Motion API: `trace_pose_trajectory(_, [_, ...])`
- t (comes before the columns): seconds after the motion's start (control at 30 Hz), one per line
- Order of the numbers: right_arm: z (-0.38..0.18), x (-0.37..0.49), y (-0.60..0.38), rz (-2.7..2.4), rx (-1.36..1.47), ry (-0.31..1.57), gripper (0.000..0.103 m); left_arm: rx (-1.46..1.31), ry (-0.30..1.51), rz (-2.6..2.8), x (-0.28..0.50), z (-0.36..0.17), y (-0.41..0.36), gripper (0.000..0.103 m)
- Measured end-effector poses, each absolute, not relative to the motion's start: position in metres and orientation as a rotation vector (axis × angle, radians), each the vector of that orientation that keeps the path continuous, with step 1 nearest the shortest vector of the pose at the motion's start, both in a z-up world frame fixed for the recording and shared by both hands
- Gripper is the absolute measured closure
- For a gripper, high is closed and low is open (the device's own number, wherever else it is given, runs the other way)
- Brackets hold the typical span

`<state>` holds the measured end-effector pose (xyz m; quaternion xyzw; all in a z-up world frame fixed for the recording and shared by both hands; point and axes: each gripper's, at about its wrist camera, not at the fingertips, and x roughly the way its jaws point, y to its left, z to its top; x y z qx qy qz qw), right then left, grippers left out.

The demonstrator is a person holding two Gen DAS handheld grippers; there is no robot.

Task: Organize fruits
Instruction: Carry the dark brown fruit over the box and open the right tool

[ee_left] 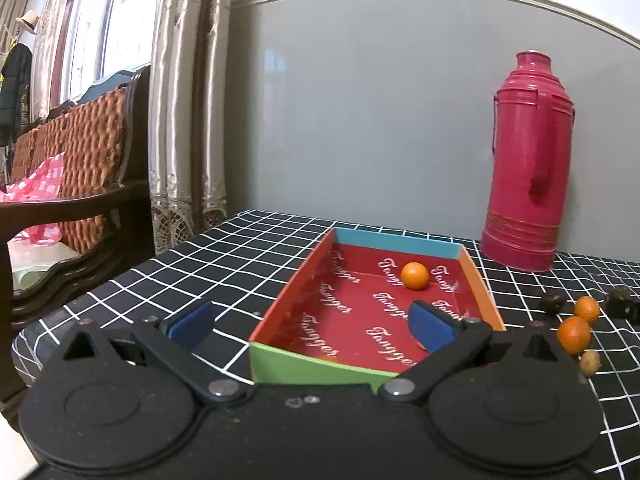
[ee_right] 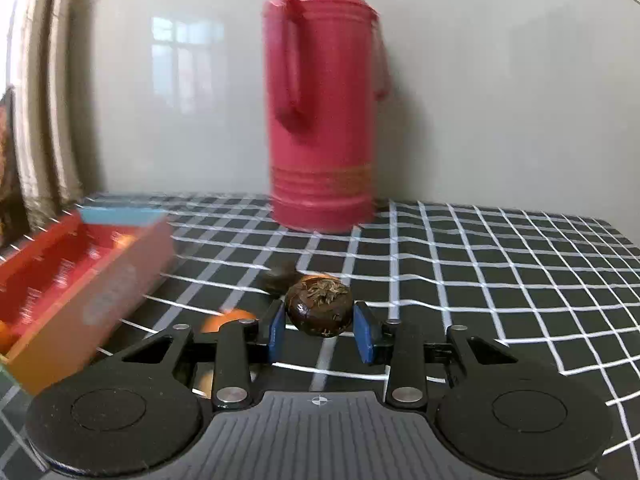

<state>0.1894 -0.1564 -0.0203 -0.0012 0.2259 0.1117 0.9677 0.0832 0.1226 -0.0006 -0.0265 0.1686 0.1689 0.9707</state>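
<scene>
A shallow cardboard box (ee_left: 478, 276) with a red floor stands on the black grid tablecloth; it also shows blurred at the left of the right wrist view (ee_right: 120, 276). One small orange (ee_left: 415, 275) lies inside it. My left gripper (ee_left: 312, 326) is open and empty, with one finger outside the box's left wall and one over its floor. Right of the box lie two oranges (ee_left: 574, 335) (ee_left: 586, 309), two dark brown fruits (ee_left: 553, 302) (ee_left: 621, 300) and a small tan fruit (ee_left: 590, 362). My right gripper (ee_right: 320, 330) is shut on a dark brown fruit (ee_right: 319, 311).
A tall pink thermos (ee_left: 527, 164) stands at the back near the grey wall, also in the right wrist view (ee_right: 324, 120). A wooden sofa (ee_left: 76, 184) and curtains (ee_left: 188, 92) are left of the table. An orange (ee_right: 228, 319) and another dark fruit (ee_right: 280, 276) lie by my right gripper.
</scene>
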Motion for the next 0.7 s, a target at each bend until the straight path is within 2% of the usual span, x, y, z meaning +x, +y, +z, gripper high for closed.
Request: trace_pose_trajectory(0.7, [-0.020,0.145,-0.005,0.573,-0.112,0.335,0.066,-0.067,0.368,0.413,0.062,0.001,0.170,0.006])
